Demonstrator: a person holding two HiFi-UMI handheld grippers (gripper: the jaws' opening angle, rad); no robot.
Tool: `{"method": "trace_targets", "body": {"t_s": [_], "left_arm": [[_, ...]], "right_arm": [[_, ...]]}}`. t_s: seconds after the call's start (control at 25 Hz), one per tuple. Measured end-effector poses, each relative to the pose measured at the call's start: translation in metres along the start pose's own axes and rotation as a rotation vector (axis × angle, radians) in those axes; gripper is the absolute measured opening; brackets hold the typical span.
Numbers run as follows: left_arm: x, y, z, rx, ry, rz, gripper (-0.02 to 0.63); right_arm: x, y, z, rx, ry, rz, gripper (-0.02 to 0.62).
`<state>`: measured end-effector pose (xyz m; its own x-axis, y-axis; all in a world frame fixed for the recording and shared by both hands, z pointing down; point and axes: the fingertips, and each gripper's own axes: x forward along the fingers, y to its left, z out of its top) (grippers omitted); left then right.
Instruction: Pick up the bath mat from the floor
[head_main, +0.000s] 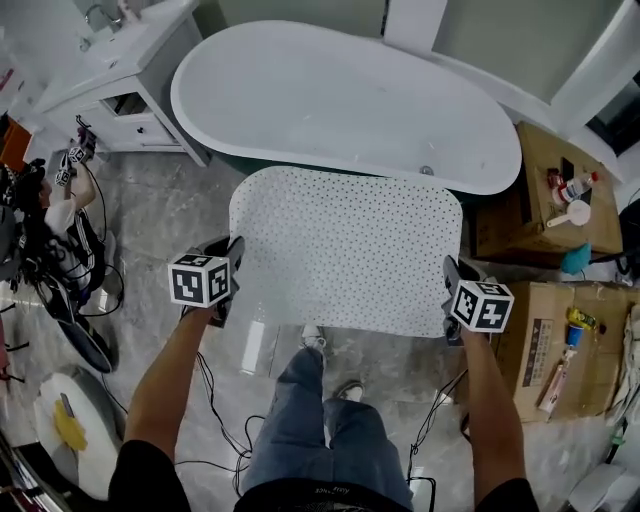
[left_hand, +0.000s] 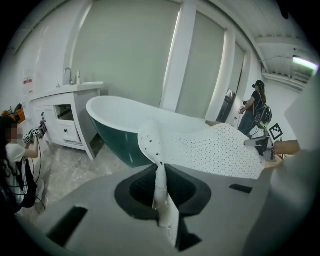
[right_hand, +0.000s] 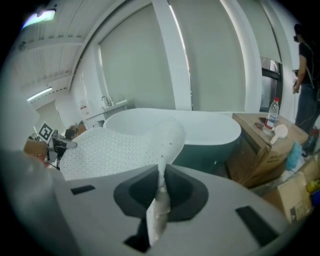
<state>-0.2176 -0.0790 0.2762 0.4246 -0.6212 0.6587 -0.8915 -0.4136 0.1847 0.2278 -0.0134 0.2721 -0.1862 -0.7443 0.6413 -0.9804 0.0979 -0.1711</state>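
**Holding the mat up in front of the tub**

We have the mat (head_main: 350, 250) pinched at its two near corners. The left gripper (head_main: 232, 262) is clenched on one corner and the right gripper (head_main: 452, 275) on the other. Each gripper view shows a fold of the white dotted sheet squeezed between the jaws. The mat hangs spread between them on our side of the tub (head_main: 340, 100), and it looks clear of the floor (head_main: 190, 210).

We judge the pick-up as good as done. Any next move calls for tight grips and level hands, evenly apart, so the thin pinches do not slip and the sheet does not sag.

In the head view the mat's far edge overlaps the tub's rim, so pushing forward risks a snag there. A box (head_main: 545, 190) stands by the tub's right end, near the right gripper. A cabinet (head_main: 110, 70) stands at the tub's left end, and a person (head_main: 60, 215) with cables sits near it. The open room lies on the near side of the tub, around our feet.
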Motion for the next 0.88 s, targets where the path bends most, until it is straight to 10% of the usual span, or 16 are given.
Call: {"method": "trace_targets", "body": {"t_s": [0.88], "left_arm": [[-0.101,-0.026,0.207,0.103,-0.271,0.023,0.046]], "right_arm": [[-0.113,0.027,0.186,0.068,-0.33,-0.034,0.026]]}}
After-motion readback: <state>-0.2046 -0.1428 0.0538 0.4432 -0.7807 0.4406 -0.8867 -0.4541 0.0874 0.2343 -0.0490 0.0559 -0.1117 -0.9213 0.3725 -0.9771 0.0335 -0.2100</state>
